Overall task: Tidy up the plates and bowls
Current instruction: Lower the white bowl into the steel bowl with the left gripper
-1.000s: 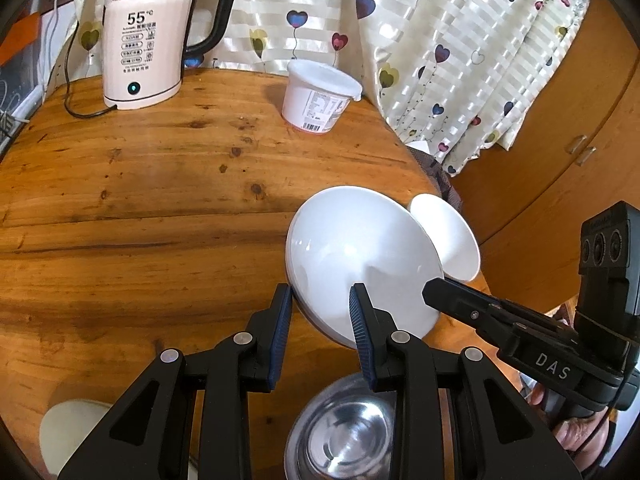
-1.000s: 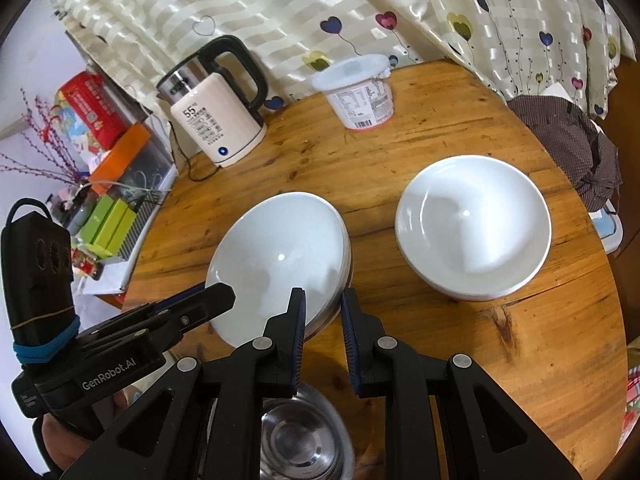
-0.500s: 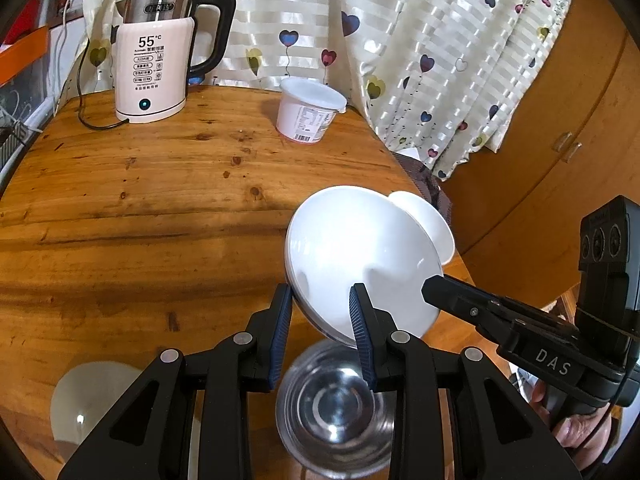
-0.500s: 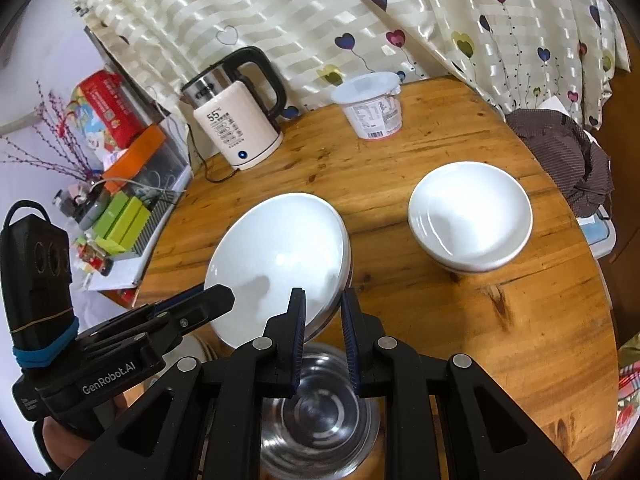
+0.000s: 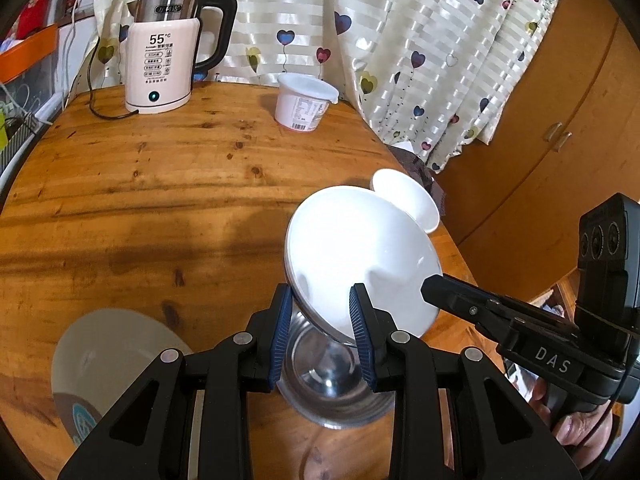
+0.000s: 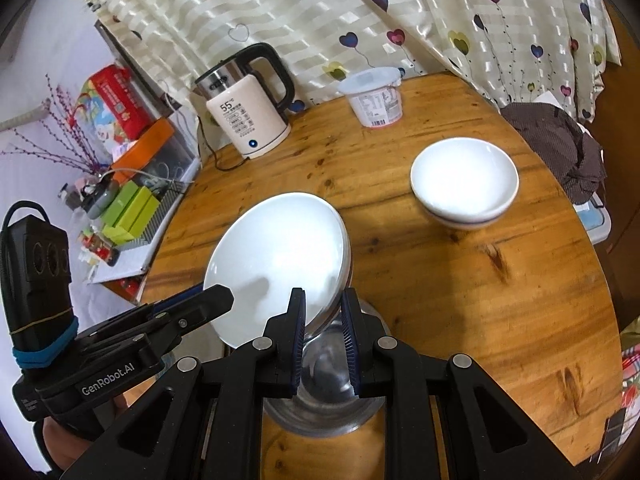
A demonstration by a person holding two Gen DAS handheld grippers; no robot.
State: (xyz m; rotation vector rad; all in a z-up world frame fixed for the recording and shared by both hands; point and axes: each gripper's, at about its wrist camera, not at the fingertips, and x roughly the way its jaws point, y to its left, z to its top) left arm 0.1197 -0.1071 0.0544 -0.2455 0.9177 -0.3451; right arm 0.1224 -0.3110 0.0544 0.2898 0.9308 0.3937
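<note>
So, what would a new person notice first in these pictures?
First, the white plate held tilted in the air by both tools, the left tool and the right tool each gripping an edge, above a steel bowl. Then the white bowls stacked at the table's right side, and the kettle at the back.

The left hand-held gripper (image 5: 320, 330) points forward and steeply down, its two blue-padded fingers (image 5: 281, 332) a moderate gap apart and clamped on the near rim of a tilted white plate (image 5: 352, 256). The right hand-held gripper (image 6: 322, 338) points down at a like angle, its fingers (image 6: 298, 338) set closer together and pinching the opposite edge of the same plate, so both carry it between them. In the left view the right one reaches in from the right, a hand (image 5: 576, 428) wrapped around its grip. In the right view the left one comes in from the lower left, with part of a hand (image 6: 64, 446) showing under it.
</note>
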